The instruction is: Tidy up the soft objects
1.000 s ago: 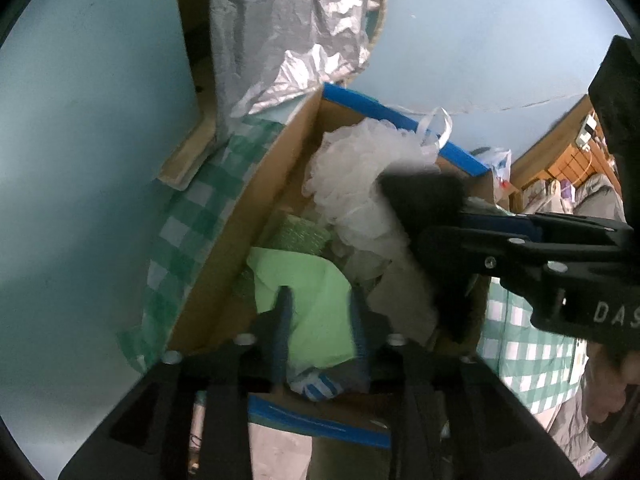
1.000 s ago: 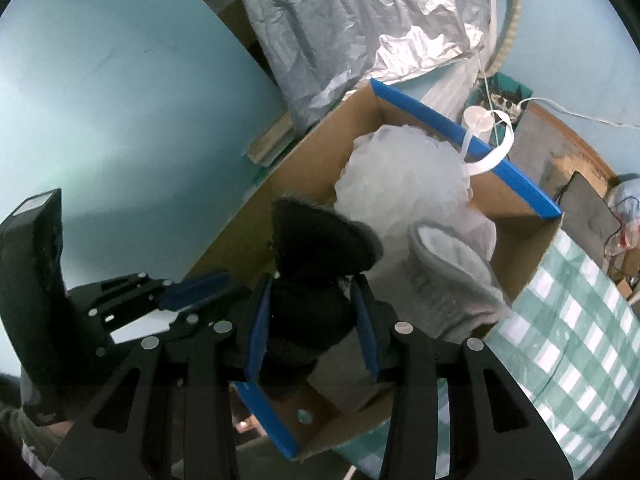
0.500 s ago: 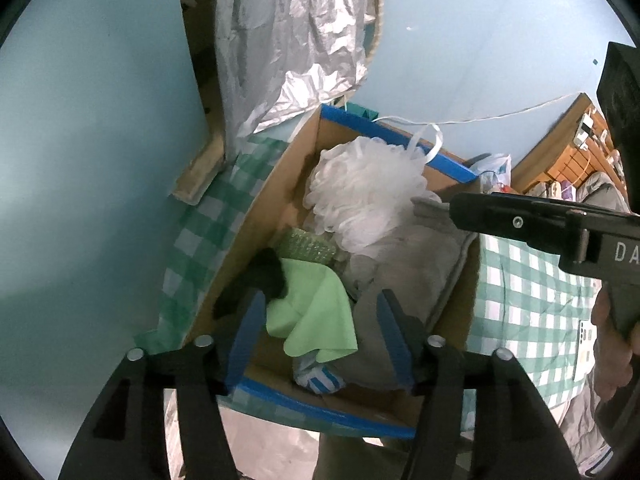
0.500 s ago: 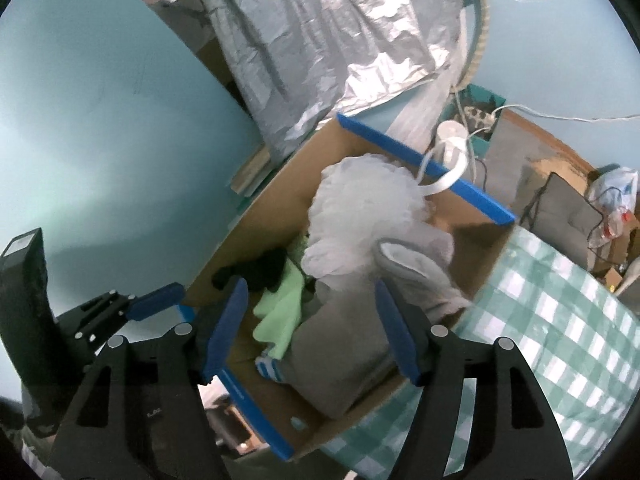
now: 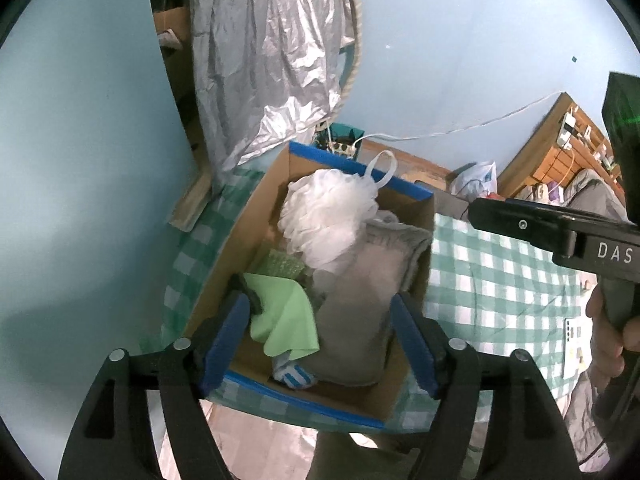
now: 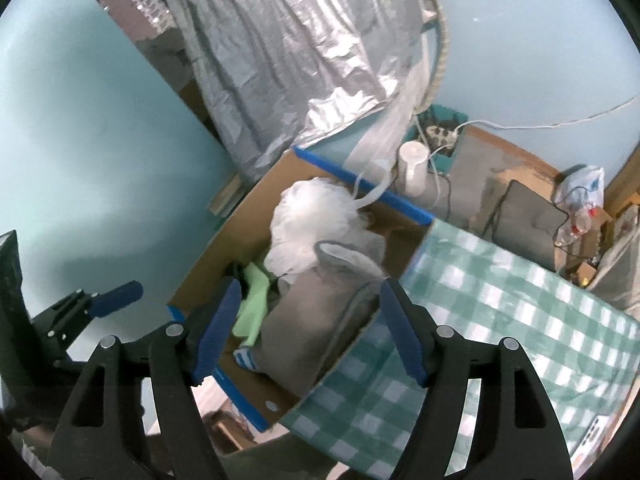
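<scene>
Cardboard box (image 5: 256, 216) holds white loofah (image 5: 328, 216), grey cloth (image 5: 360, 304).

Cardboard box (image 5: 256, 216) matt; foil sheet (image 5: 272, 60) (crinkled) glossy.

"DAS" in white on right tool (image 5: 576, 240) body; nothing else legible

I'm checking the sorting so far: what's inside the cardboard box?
Inside the cardboard box: a white mesh bath pouf, a grey fabric item, a light-green cloth, a green scrubber and a blue-striped piece. Anything beneath them is covered.
</scene>
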Demonstrator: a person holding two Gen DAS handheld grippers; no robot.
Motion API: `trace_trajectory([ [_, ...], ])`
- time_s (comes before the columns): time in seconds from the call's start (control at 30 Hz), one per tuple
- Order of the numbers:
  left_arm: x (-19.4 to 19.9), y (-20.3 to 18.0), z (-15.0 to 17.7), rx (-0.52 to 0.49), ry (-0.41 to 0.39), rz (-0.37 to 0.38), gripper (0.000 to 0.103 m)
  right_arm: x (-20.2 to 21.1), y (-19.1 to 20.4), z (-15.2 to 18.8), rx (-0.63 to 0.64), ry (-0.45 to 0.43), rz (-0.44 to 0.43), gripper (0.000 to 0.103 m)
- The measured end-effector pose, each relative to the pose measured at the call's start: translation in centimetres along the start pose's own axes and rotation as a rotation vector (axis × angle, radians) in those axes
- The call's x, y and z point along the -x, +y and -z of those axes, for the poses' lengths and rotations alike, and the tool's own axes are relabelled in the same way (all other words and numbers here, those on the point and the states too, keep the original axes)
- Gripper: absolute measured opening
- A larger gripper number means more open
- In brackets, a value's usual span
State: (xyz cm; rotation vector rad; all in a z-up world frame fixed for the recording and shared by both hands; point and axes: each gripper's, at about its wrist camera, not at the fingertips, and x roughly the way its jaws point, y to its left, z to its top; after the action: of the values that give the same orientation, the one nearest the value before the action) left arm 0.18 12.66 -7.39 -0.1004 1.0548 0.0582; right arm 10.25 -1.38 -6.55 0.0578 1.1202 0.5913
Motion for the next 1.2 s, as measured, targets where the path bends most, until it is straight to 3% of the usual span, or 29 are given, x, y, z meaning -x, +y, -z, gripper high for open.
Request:
trace_trajectory([
  [0.33, 2.0, -3.2, -0.1, -0.04, -0.013, -0.022, 0.087, 4.0, -1.7, 1.4, 0.0, -0.043, 0.063, 0.072],
  [0.87, 4.6, -8.6, -0.2, -0.119, -0.05, -0.042, 0.087, 11.5, -5.1, 3.8, -0.039, -0.134, 0.17, 0.072],
  [1.2, 5.8, -12.4, -1.3, -0.186, -0.081, -0.044, 0.087, 14.0, -8.1, 5.4, -0.106, -0.156, 0.217, 0.072],
])
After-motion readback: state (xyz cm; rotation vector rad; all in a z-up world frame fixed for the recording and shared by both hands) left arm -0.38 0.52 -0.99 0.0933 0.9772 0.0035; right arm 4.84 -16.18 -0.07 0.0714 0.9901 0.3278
